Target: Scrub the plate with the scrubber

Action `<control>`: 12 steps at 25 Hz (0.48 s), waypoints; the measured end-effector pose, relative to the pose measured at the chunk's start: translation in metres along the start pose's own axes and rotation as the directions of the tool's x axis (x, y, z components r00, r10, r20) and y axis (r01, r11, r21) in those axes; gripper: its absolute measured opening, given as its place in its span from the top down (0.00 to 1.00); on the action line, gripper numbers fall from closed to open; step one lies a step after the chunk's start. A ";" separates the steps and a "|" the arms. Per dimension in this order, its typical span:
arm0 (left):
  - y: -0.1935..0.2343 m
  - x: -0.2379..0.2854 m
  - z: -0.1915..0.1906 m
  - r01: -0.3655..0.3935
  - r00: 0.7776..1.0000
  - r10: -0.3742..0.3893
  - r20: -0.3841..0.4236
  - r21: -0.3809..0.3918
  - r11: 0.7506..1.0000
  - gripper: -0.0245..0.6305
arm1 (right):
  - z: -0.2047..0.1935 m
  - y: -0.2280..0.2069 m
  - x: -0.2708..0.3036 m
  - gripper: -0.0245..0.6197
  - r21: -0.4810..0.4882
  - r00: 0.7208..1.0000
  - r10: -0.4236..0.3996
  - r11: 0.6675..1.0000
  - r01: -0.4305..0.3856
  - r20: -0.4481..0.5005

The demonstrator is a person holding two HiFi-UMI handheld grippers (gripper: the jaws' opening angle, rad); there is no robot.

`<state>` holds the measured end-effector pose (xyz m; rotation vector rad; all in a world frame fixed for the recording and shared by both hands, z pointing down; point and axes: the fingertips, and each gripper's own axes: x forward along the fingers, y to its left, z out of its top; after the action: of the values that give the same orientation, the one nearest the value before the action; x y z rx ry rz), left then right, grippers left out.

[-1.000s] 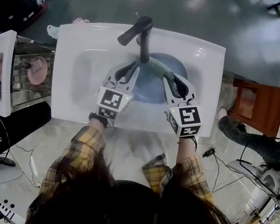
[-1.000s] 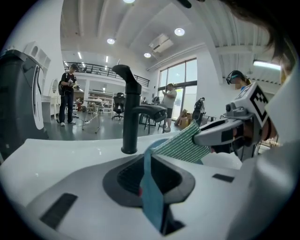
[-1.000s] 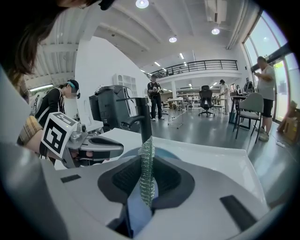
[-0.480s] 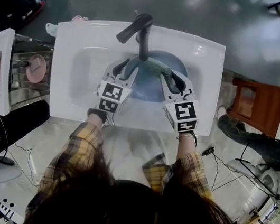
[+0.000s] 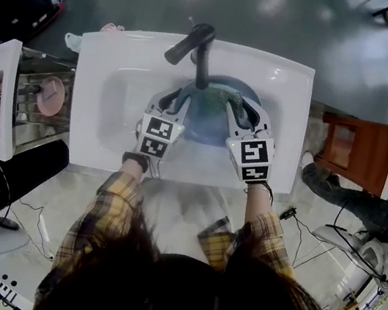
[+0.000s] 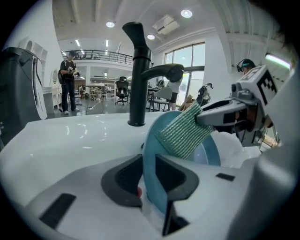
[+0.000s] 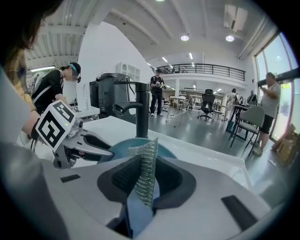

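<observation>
You point both grippers down into the white sink (image 5: 123,49). Your left gripper (image 5: 174,101) has just been closing, and its jaws now pinch the rim of the blue plate (image 5: 206,127), tipped up in the basin. Your right gripper (image 5: 238,108) squeezes the green scrubber (image 6: 183,133) against the plate. The scrubber seems farther from the tap (image 5: 197,51) than a second ago.

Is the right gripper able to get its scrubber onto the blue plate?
Probably yes. The right gripper, shut on the green scrubber, seems to have it against the blue plate near its upper rim, with nothing between them.
</observation>
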<state>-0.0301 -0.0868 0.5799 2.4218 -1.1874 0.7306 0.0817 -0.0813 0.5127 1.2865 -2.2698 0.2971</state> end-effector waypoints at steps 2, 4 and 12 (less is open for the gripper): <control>0.002 0.001 -0.002 -0.005 1.000 0.005 -0.010 -0.003 1.000 0.84 | -0.001 -0.002 0.003 0.81 -0.016 1.000 -0.008 1.000 0.008 -0.011; 0.004 0.002 -0.003 -0.015 1.000 0.016 -0.017 0.003 1.000 0.86 | -0.002 -0.003 0.006 0.81 -0.037 1.000 -0.019 0.999 0.018 -0.021; 0.006 0.001 -0.003 -0.010 1.000 0.010 -0.026 0.009 1.000 0.92 | 0.001 -0.008 0.021 0.81 -0.147 0.997 -0.071 0.987 0.064 -0.041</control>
<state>-0.0358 -0.0896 0.5835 2.4082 -1.1896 0.7693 0.0793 -0.1017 0.5225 1.2650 -2.1610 0.1330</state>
